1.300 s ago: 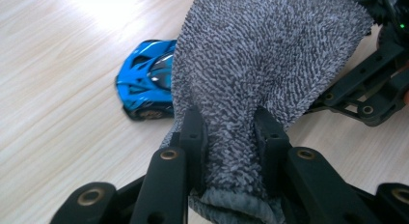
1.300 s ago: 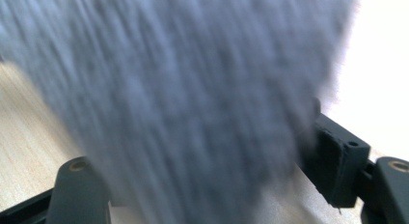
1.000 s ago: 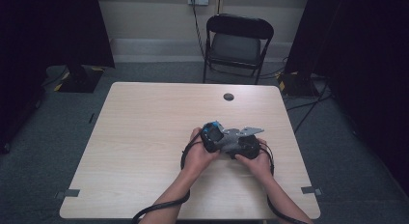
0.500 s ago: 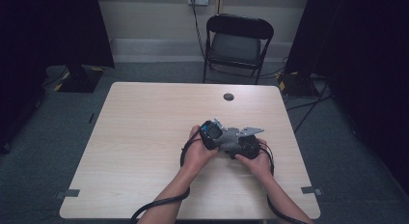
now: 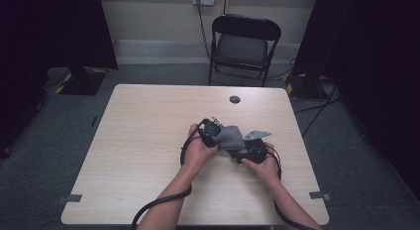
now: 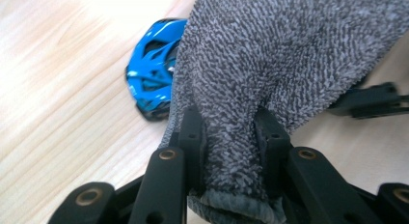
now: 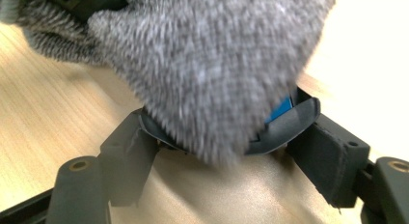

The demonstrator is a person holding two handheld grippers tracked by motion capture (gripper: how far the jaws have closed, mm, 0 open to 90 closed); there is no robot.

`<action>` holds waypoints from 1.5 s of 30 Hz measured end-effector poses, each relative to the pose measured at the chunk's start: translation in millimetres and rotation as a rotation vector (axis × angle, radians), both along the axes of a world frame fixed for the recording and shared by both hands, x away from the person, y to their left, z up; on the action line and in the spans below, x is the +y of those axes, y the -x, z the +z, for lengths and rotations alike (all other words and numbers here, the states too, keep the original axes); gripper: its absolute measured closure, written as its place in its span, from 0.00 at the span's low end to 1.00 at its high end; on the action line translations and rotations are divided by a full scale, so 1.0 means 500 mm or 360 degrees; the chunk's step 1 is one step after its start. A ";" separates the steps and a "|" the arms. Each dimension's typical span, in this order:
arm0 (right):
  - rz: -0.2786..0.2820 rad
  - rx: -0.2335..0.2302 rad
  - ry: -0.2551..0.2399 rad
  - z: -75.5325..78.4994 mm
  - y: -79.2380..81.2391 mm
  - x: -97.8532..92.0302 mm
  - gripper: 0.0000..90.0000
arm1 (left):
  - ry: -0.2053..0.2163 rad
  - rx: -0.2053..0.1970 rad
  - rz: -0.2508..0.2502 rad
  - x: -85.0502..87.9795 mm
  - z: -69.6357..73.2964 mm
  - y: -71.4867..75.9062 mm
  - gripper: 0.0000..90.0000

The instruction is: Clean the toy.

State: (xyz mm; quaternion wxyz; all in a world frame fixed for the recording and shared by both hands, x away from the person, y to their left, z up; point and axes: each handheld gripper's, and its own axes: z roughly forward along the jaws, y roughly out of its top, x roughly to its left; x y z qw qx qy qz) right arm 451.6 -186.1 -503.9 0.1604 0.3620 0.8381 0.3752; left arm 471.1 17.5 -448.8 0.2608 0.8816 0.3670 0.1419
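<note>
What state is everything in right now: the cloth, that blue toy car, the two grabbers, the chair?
Cloth: pinched, draped over the car.
Car: gripped, partly covered by the cloth.
Left gripper: shut on the cloth.
Right gripper: clamped on the car's ends.
Chair: unfolded, vacant.

A lab: dark curtains (image 5: 54, 31), lone table (image 5: 148, 141), folding chair (image 5: 242, 44).

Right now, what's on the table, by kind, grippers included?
Grey cloth: 1
Blue toy car: 1
Grippers, left gripper and right gripper: 2
Small dark round thing: 1
Total: 5
</note>
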 end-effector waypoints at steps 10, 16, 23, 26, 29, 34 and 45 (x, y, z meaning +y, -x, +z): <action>0.0000 0.0001 -0.0001 0.000 0.000 0.000 0.29 | -0.0012 0.0035 0.0086 0.027 0.002 -0.033 0.78; 0.0000 0.0002 -0.0001 0.000 0.000 0.000 0.29 | -0.0004 0.0056 0.0141 0.042 0.002 -0.052 0.78; 0.0000 0.0001 -0.0001 0.000 0.000 0.000 0.29 | -0.0022 0.0074 0.0217 0.062 -0.001 -0.071 0.78; 0.0000 0.0001 -0.0001 0.000 0.000 0.000 0.29 | -0.0020 0.0079 0.0242 0.069 -0.005 -0.076 0.78; 0.0000 0.0003 -0.0002 0.000 0.000 0.000 0.29 | -0.0034 0.0096 0.0260 0.077 -0.010 -0.080 0.78; 0.0001 0.0003 -0.0002 0.000 0.000 0.000 0.29 | -0.0041 0.0112 0.0305 0.093 -0.016 -0.086 0.78; 0.0002 0.0003 -0.0003 0.000 -0.001 0.000 0.29 | -0.0054 0.0120 0.0379 0.128 -0.024 -0.089 0.78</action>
